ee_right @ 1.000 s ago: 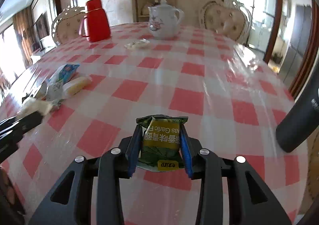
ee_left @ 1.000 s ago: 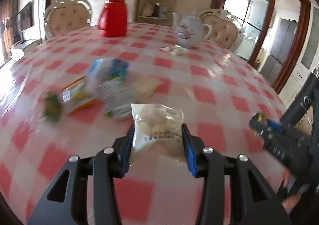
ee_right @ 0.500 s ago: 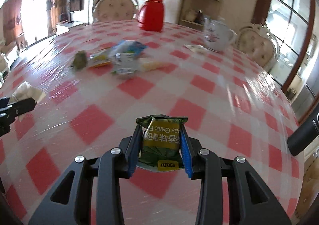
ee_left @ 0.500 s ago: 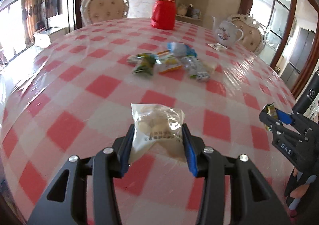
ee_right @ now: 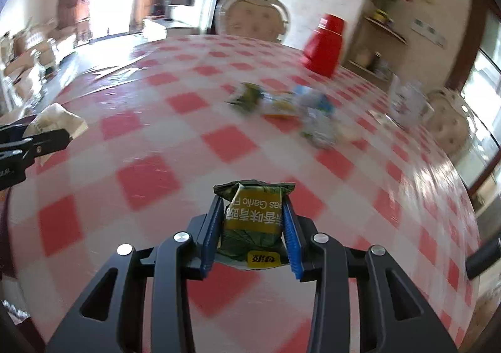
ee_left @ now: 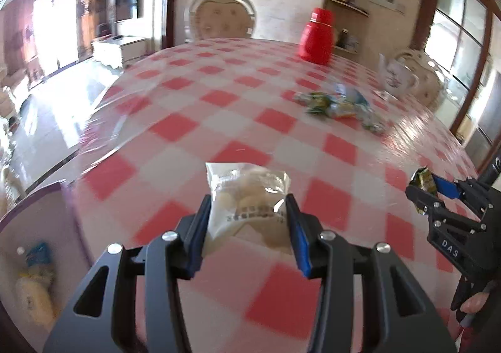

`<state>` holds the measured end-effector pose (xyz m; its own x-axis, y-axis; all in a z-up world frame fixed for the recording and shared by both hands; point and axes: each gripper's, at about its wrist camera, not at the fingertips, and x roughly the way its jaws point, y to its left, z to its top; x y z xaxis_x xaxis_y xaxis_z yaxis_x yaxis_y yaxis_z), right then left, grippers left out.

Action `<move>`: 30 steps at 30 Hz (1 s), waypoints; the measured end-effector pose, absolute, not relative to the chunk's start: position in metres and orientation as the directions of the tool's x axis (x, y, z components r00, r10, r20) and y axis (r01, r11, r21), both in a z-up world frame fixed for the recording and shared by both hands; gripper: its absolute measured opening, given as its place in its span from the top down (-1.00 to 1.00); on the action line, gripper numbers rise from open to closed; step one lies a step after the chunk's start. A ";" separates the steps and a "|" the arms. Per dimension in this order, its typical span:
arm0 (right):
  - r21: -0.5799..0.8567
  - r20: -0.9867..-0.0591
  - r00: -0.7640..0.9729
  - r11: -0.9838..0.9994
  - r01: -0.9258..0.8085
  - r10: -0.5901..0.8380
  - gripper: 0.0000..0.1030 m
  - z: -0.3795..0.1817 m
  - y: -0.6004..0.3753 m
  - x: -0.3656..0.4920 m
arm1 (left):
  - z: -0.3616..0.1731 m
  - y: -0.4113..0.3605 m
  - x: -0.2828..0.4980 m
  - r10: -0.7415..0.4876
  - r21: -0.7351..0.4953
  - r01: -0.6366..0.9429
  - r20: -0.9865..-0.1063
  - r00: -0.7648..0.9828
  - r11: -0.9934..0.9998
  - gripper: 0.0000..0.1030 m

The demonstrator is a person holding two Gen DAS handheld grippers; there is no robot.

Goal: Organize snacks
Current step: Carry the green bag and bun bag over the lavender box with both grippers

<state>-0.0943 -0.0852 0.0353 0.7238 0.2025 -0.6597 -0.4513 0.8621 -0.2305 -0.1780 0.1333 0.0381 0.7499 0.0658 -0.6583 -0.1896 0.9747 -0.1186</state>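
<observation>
Left gripper [ee_left: 247, 215] clamps a clear biscuit packet [ee_left: 248, 196]; right gripper [ee_right: 252, 221] clamps a green pea packet [ee_right: 252, 218]; both above checked table [ee_left: 200, 133]

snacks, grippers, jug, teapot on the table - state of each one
left gripper: shut on pale snack packet, lifted
right gripper: shut on green snack packet, lifted
snack pile: lying loose on table
red jug: upright, lid on
teapot: upright
</observation>
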 end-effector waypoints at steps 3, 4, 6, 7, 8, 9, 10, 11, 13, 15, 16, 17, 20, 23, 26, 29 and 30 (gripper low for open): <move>-0.239 -0.663 0.710 0.830 -0.503 0.239 0.29 0.035 -0.055 -0.105 | 0.040 0.157 -0.196 0.107 -0.113 -0.237 -0.656 0.747 0.965 0.11; -0.241 -0.665 0.703 0.819 -0.521 0.252 0.29 0.034 -0.045 -0.109 | 0.040 0.168 -0.204 0.125 -0.109 -0.258 -0.656 0.744 0.960 0.11; -0.246 -0.671 0.686 0.788 -0.564 0.282 0.29 0.032 -0.023 -0.118 | 0.040 0.182 -0.216 0.150 -0.108 -0.289 -0.658 0.738 0.951 0.11; -0.248 -0.672 0.679 0.775 -0.581 0.294 0.29 0.032 -0.014 -0.123 | 0.039 0.193 -0.225 0.166 -0.110 -0.314 -0.660 0.732 0.943 0.11; -0.252 -0.673 0.672 0.759 -0.600 0.308 0.29 0.031 -0.004 -0.128 | 0.038 0.200 -0.231 0.178 -0.110 -0.329 -0.662 0.728 0.938 0.11; -0.256 -0.674 0.665 0.742 -0.619 0.322 0.29 0.031 0.008 -0.133 | 0.037 0.210 -0.239 0.194 -0.108 -0.349 -0.664 0.722 0.931 0.11; -0.258 -0.674 0.660 0.732 -0.630 0.331 0.29 0.030 0.015 -0.137 | 0.036 0.216 -0.243 0.204 -0.107 -0.363 -0.667 0.717 0.926 0.11; -0.259 -0.675 0.653 0.718 -0.646 0.343 0.29 0.030 0.023 -0.142 | 0.035 0.225 -0.250 0.218 -0.108 -0.384 -0.671 0.709 0.917 0.11; -0.261 -0.677 0.640 0.694 -0.671 0.363 0.29 0.030 0.038 -0.147 | 0.032 0.238 -0.260 0.239 -0.107 -0.413 -0.675 0.698 0.905 0.11; -0.263 -0.678 0.628 0.672 -0.692 0.382 0.29 0.031 0.052 -0.153 | 0.030 0.249 -0.270 0.257 -0.103 -0.436 -0.680 0.686 0.894 0.11; -0.265 -0.679 0.623 0.662 -0.701 0.388 0.29 0.031 0.058 -0.156 | 0.030 0.256 -0.276 0.267 -0.100 -0.449 -0.684 0.679 0.888 0.11; -0.265 -0.680 0.615 0.650 -0.713 0.398 0.29 0.031 0.066 -0.160 | 0.029 0.262 -0.282 0.274 -0.097 -0.460 -0.688 0.672 0.883 0.11; -0.252 -0.686 0.585 0.612 -0.750 0.434 0.29 0.033 0.086 -0.172 | 0.027 0.275 -0.296 0.303 -0.078 -0.489 -0.699 0.648 0.869 0.11; -0.255 -0.686 0.557 0.562 -0.787 0.469 0.29 0.034 0.108 -0.188 | 0.024 0.292 -0.312 0.334 -0.069 -0.534 -0.711 0.619 0.843 0.10; -0.261 -0.693 0.528 0.511 -0.819 0.492 0.29 0.031 0.131 -0.205 | 0.019 0.309 -0.327 0.347 -0.078 -0.573 -0.727 0.593 0.816 0.10; -0.264 -0.702 0.500 0.466 -0.844 0.507 0.29 0.027 0.149 -0.219 | 0.011 0.321 -0.336 0.352 -0.073 -0.596 -0.747 0.564 0.800 0.09; -0.265 -0.705 0.490 0.450 -0.853 0.513 0.29 0.026 0.155 -0.224 | 0.007 0.326 -0.340 0.354 -0.068 -0.605 -0.757 0.550 0.793 0.09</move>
<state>-0.2242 0.1550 0.0261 0.4895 0.5125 -0.7055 -0.8529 0.4498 -0.2650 -0.3397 0.3260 0.0074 0.5497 0.3540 -0.7566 -0.6050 0.7933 -0.0684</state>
